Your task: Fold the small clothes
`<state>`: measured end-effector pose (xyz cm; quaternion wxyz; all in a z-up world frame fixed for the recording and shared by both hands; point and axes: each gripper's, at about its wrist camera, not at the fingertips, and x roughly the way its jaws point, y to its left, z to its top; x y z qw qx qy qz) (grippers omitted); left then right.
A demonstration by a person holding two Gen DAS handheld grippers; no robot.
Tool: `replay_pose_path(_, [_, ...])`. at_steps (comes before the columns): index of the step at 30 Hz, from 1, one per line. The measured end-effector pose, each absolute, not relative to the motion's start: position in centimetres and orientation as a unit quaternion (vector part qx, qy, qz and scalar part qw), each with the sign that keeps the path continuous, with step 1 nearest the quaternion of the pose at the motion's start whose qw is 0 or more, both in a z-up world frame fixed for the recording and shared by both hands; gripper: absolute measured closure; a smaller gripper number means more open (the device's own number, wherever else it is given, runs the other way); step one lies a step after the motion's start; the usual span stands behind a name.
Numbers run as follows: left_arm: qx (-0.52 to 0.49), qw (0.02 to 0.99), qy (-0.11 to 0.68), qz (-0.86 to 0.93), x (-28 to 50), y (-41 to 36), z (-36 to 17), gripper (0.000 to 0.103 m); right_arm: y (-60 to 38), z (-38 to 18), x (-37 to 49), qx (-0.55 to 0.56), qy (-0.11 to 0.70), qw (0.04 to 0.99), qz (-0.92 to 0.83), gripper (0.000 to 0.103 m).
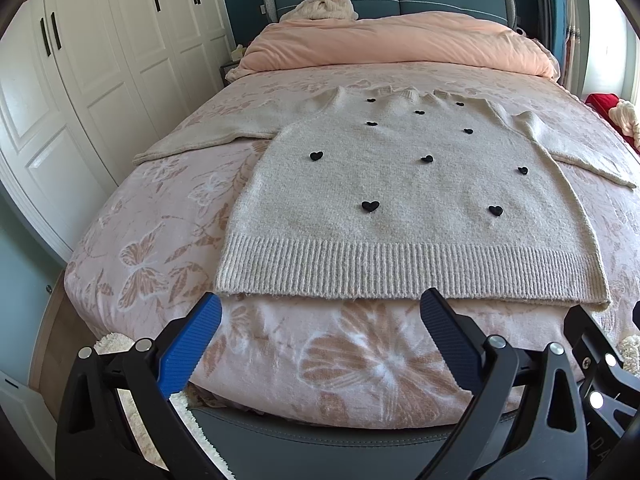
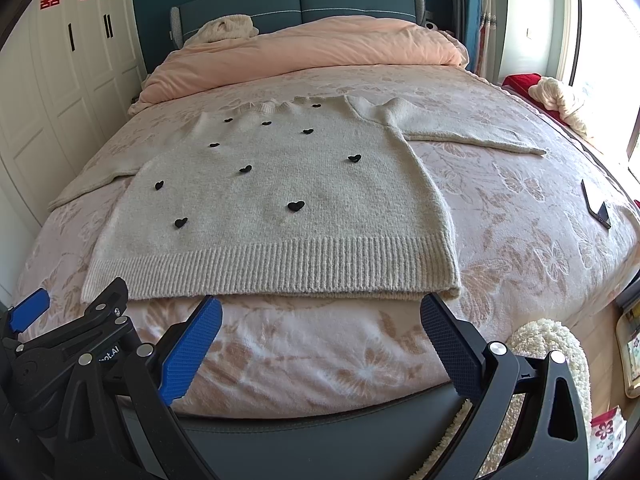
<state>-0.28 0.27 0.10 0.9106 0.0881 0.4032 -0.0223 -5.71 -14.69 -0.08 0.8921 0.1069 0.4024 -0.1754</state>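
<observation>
A beige knit sweater [image 1: 400, 184] with small black hearts lies flat on the bed, front up, both sleeves spread out, ribbed hem toward me. It also shows in the right wrist view [image 2: 280, 208]. My left gripper [image 1: 320, 312] is open and empty, just short of the hem near its left half. My right gripper [image 2: 320, 312] is open and empty, just short of the hem near its right corner. The left gripper's body shows at the lower left of the right wrist view [image 2: 72, 332].
The bed [image 1: 152, 248] has a pink floral cover, with a rolled peach duvet [image 1: 400, 44] at the headboard. White wardrobes [image 1: 80, 80] stand left. A dark phone [image 2: 596, 204] lies on the bed's right side. A fluffy rug [image 2: 560, 352] and red cushion [image 2: 520, 80] lie right.
</observation>
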Motion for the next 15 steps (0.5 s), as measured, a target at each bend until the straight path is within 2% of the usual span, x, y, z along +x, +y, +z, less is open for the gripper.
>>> replay_pose_path(15, [0.090, 0.910, 0.404, -0.020, -0.31, 0.29, -0.07, 0.006, -14.70, -0.36, -5.79, 0.107, 0.405, 0.891, -0.175, 0.005])
